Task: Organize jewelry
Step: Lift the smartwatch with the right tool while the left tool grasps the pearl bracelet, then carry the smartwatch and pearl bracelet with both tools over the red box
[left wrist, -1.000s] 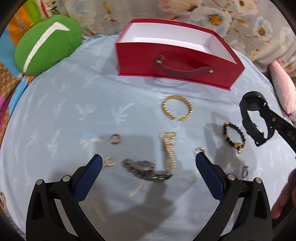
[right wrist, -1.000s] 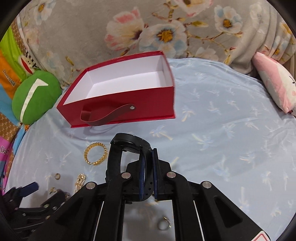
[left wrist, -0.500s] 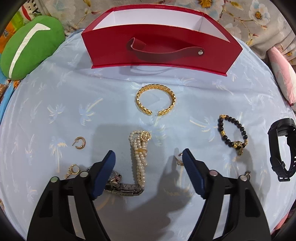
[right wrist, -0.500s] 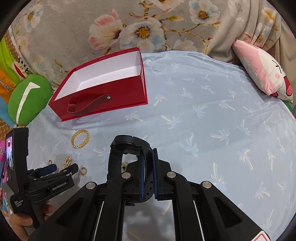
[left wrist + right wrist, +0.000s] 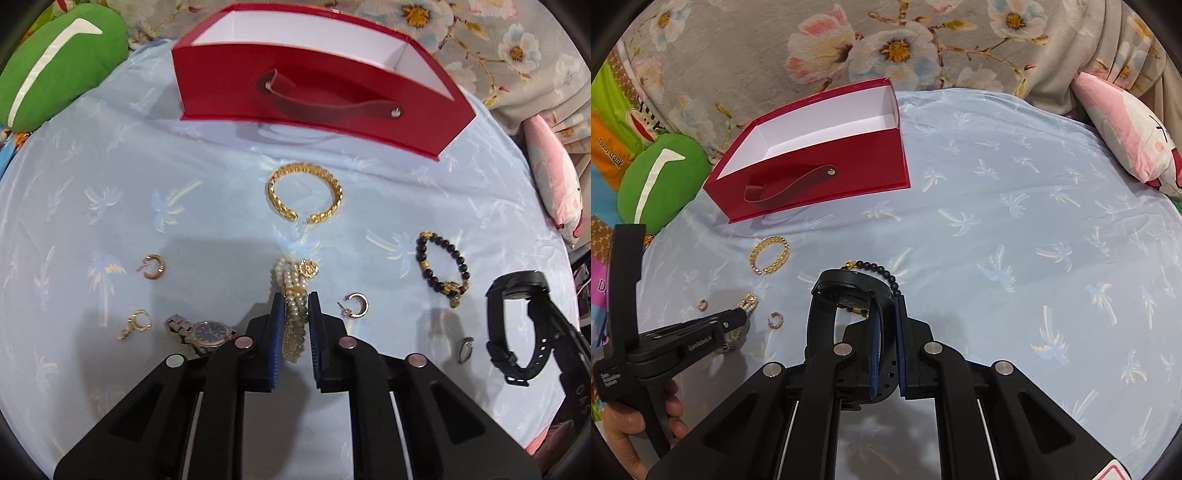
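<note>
**Both grippers on jewelry, pitched steeply down**

The left gripper points down at the bed sheet, its jaws closing with the pearl bracelet between the blue pads, which appear to press its strands. A hand grips its handle low at the left in the right wrist view. The right gripper is clenched on the strap of the black watch, also angled down. Ahead of the left gripper lies the gold bangle, beyond it the red box. The beaded bracelet lies to its right, just beside the right gripper.
</note>
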`<state>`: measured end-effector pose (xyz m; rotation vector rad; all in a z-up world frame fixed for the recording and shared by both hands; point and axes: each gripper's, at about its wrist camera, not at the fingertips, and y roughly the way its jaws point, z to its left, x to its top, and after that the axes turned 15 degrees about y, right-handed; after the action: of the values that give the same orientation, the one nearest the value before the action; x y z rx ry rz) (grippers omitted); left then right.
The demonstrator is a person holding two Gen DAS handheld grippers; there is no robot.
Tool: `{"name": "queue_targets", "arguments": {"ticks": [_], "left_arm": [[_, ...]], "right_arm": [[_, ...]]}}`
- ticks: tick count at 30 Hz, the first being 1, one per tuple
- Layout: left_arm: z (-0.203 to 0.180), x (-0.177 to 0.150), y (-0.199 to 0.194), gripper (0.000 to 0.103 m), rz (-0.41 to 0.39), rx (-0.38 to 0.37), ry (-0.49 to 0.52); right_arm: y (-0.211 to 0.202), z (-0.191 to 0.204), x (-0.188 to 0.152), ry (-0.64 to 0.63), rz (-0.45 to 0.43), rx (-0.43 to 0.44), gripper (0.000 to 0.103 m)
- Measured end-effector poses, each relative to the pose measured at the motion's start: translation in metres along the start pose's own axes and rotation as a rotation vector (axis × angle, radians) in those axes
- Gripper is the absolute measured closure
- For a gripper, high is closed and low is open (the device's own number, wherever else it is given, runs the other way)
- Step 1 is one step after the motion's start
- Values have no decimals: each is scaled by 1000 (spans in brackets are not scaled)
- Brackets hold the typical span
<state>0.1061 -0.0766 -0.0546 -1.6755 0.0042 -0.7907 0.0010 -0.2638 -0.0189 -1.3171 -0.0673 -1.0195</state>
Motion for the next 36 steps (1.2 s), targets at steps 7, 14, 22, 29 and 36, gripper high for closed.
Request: {"name": "queue_targets", "arguments": {"ticks": [7, 14, 22, 29, 36], "left_arm": [[11, -4, -39, 94, -73, -11, -17], [21, -11, -85, 94, -151, 37, -20], [26, -11, -125, 94, -217, 74, -28], [23, -4, -148, 94, -263, 98, -8], [19, 14, -158, 94, -295, 135, 26]], "right_arm": [[-11, 12, -8, -25, 2, 41, 96], [-27, 28, -15, -58, -3, 90, 96], [-54, 45, -13, -89, -47, 145, 96], [-72, 56, -4, -107, -92, 182, 96], [-74, 62, 13, -106, -135, 192, 96]]}}
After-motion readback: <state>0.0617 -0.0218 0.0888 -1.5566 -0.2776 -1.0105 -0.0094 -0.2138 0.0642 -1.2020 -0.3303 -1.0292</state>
